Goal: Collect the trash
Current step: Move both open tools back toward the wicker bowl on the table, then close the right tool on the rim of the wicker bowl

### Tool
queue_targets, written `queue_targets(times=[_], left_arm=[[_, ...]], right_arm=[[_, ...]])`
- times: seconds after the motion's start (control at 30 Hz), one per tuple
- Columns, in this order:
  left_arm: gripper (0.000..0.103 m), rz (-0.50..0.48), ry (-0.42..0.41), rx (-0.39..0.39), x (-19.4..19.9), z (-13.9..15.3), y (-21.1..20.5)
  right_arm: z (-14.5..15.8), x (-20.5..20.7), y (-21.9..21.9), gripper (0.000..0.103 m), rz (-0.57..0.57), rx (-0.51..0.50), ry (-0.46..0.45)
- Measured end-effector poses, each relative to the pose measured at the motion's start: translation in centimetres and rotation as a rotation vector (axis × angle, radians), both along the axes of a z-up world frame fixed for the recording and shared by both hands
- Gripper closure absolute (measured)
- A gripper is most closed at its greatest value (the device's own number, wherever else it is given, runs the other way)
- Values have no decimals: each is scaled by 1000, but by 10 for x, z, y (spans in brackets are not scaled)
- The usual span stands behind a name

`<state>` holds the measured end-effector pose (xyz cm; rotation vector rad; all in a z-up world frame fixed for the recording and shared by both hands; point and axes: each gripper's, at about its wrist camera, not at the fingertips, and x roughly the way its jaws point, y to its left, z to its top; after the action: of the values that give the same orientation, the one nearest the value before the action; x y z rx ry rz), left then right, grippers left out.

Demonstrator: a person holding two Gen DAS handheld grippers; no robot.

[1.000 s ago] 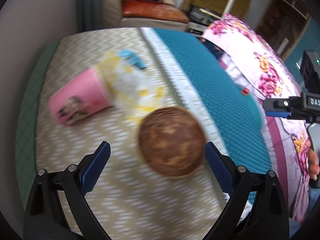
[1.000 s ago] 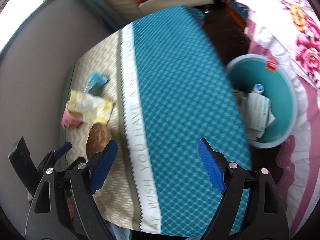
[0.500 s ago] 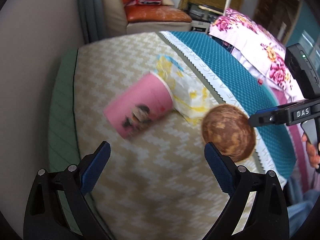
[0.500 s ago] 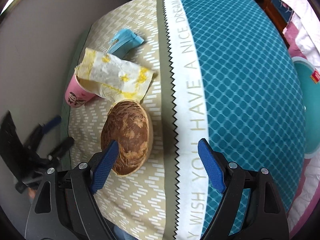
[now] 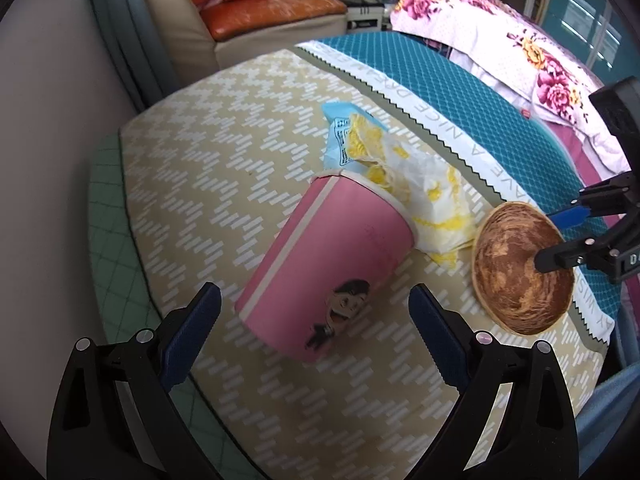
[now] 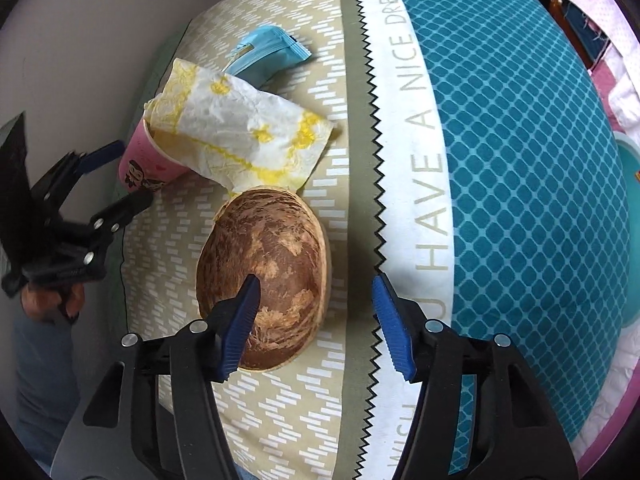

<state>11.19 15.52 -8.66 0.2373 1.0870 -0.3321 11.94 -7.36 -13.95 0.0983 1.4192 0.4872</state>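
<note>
Pink paper cup (image 5: 332, 268) on its side on the worktop (image 5: 224, 184), mouth away from the left gripper (image 5: 314, 318), crumpled yellow-white napkin (image 5: 420, 188) at its mouth; unclear if tucked inside. Left jaws wide open, cup base between the tips, not touching. Coconut-shell bowl (image 6: 266, 280) empty. Right gripper (image 6: 314, 320) jaws open, left jaw over bowl interior, right jaw outside the rim. Blue packet (image 6: 266, 54) beyond napkin.
</note>
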Motion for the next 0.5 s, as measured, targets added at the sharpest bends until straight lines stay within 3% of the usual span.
queue_targets(times=[0.07, 0.17, 0.33, 0.43, 0.5], left_arm=[[8, -8, 13, 9, 7, -5, 0], [8, -5, 24, 4, 15, -9, -2], [8, -6, 33, -24, 16, -13, -9], [18, 33, 11, -37, 12, -12, -9], [31, 60, 5, -59, 9, -10, -9]], right_arm=[[-1, 0, 1, 47, -5, 9, 4], [-1, 2, 4, 59, -13, 17, 3], [1, 8, -4, 67, -13, 30, 17], [-5, -3, -2, 84, -5, 26, 12], [-6, -7, -1, 93, -14, 29, -2]])
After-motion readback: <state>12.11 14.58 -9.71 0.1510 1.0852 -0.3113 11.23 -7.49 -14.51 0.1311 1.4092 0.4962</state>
